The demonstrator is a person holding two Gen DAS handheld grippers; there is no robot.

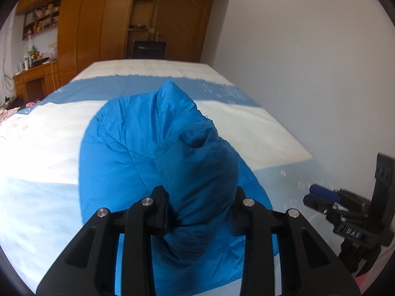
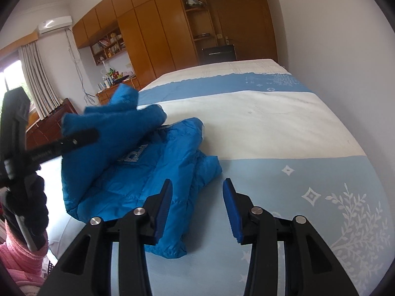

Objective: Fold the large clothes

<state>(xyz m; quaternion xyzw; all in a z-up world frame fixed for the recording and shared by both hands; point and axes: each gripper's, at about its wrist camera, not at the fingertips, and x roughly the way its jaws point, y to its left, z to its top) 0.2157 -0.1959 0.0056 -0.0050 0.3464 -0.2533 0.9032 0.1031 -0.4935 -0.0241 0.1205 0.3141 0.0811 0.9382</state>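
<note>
Black fingers of the left gripper (image 1: 200, 212) pinch a thick bunch of the blue puffer jacket (image 1: 138, 153), which bulges up between them and spreads ahead over the bed (image 1: 259, 133). From the right wrist view, that bunch is raised off the bed. The right gripper (image 2: 197, 209) hangs wide open and holds nothing, its blue pads (image 2: 232, 212) apart, the jacket's near edge just ahead and to its left.
</note>
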